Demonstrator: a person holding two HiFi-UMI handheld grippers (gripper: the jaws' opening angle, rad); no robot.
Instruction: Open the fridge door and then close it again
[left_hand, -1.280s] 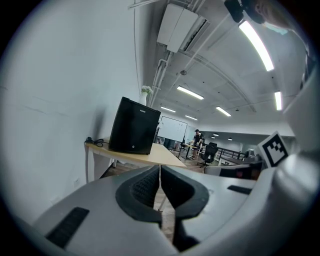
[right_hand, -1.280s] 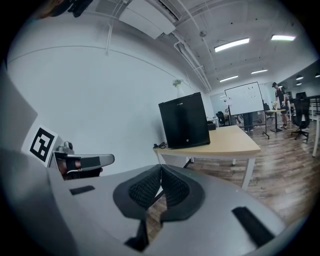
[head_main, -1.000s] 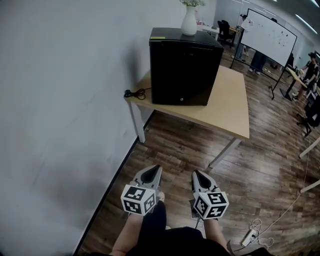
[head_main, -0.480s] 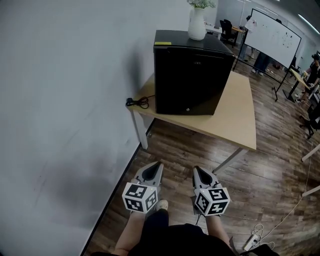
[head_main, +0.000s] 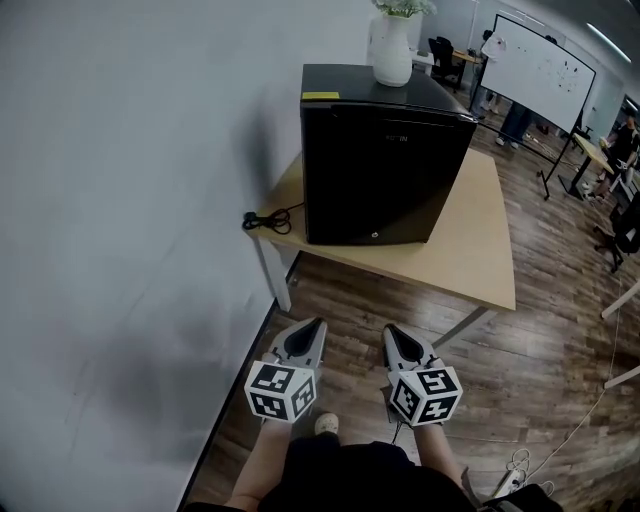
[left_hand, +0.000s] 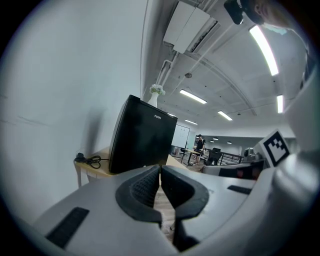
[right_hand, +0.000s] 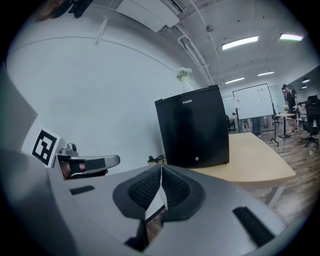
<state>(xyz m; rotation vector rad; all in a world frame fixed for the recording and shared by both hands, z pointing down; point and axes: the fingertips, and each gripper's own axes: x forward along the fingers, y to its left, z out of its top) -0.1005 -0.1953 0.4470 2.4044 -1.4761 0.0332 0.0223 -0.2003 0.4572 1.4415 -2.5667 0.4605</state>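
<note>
Nearer than 1 second ago, the table (head_main: 470, 255) now fills more of our head view as we walk toward it. On it stands the black fridge (head_main: 380, 150), its door shut, with a white vase (head_main: 392, 52) on top. Our 2 tongs, the left gripper (head_main: 312, 328) and the right gripper (head_main: 392, 334), are both closed on nothing, well short of the door. We judge nothing done yet: reaching, opening and closing all remain.
</note>
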